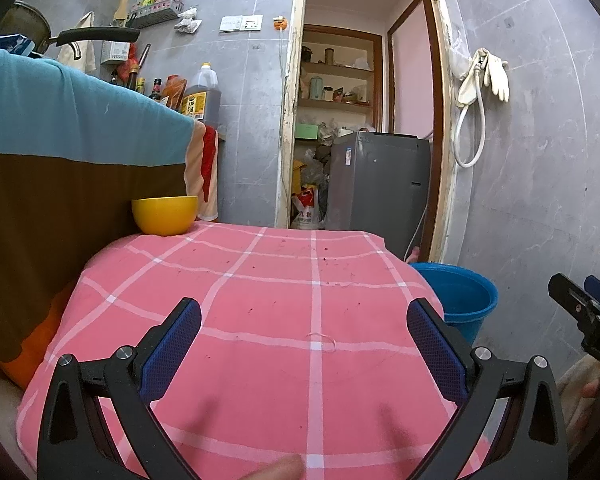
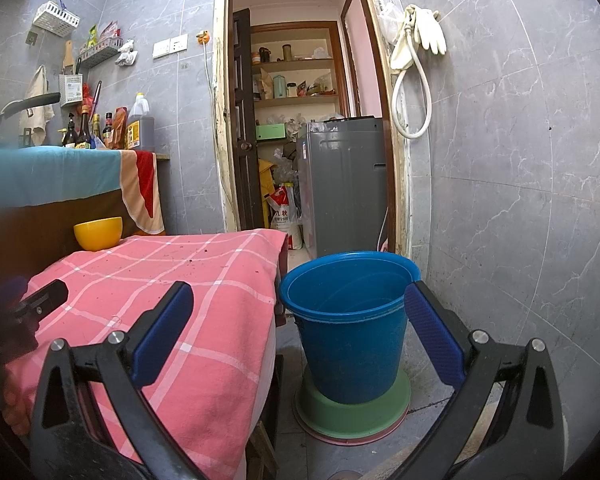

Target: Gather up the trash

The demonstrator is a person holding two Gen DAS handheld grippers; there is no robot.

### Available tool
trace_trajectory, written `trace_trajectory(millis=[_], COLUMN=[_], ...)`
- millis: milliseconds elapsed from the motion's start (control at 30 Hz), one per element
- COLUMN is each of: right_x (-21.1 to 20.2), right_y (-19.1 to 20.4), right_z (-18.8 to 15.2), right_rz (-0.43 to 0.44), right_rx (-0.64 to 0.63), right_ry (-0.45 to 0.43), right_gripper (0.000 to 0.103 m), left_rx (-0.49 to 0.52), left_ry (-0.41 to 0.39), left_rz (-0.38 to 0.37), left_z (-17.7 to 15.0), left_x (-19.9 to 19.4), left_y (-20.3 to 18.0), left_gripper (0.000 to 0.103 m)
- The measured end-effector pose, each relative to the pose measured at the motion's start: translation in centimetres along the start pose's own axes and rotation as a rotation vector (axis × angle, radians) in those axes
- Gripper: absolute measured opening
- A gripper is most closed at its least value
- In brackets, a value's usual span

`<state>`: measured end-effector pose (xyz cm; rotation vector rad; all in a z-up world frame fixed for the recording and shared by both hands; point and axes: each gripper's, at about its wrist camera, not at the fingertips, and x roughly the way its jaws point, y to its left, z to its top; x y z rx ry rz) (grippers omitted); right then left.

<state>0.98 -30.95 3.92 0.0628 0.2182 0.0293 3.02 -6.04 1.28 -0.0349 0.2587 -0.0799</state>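
A blue bucket point(image 2: 348, 320) stands on the floor on a green base, right of a small table with a pink checked cloth point(image 1: 260, 320); it also shows in the left wrist view point(image 1: 460, 300). Small dark crumbs point(image 1: 260, 268) are scattered on the cloth. A yellow bowl point(image 1: 165, 215) sits at the table's far left corner, also seen in the right wrist view point(image 2: 98, 233). My left gripper point(image 1: 304, 320) is open and empty above the cloth. My right gripper point(image 2: 300, 308) is open and empty, in front of the bucket and the table's right edge.
A counter draped in blue and brown cloth point(image 1: 60, 140) stands left with bottles and a pan. A doorway point(image 2: 300, 120) behind leads to shelves and a grey appliance point(image 2: 348, 184). A tiled wall point(image 2: 520, 200) with hanging gloves and hose is on the right.
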Motion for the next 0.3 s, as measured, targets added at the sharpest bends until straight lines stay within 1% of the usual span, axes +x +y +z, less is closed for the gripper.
trace_trajectory(millis=[300], right_x=[0.01], right_y=[0.15], right_z=[0.00], right_rz=[-0.002], right_rx=[0.002], right_ry=[0.001], right_gripper=[0.103], left_rx=[-0.003], left_ry=[-0.001], left_rz=[0.006], left_z=[-0.11], left_x=[0.18], left_y=[0.33], left_gripper=[0.101])
